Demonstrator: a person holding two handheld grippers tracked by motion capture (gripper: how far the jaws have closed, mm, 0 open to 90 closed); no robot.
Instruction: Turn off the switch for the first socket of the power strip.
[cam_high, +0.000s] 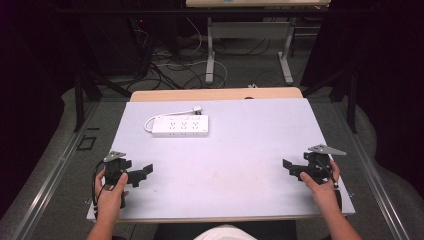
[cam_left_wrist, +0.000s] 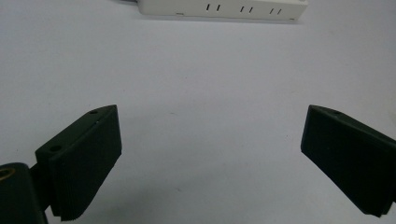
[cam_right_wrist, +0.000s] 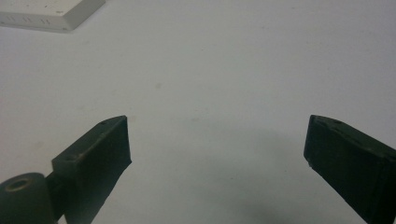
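Observation:
A white power strip (cam_high: 180, 125) lies flat on the far left part of the white tabletop (cam_high: 240, 150), its white cord and plug (cam_high: 197, 108) curled behind it. My left gripper (cam_high: 142, 173) rests near the table's front left, held by a hand, jaws wide apart and empty. At the front right, my right gripper (cam_high: 291, 169) is likewise open with nothing in it. In the left gripper view the power strip (cam_left_wrist: 224, 9) sits straight ahead, well beyond the left gripper (cam_left_wrist: 210, 163). The right gripper view has the power strip (cam_right_wrist: 46, 14) at upper left, far from the right gripper (cam_right_wrist: 217, 163).
The tabletop's wooden back edge (cam_high: 215, 94) borders a floor with tangled cables (cam_high: 170, 65) and the metal legs of another desk (cam_high: 211, 55). Dark stands flank both sides of the table.

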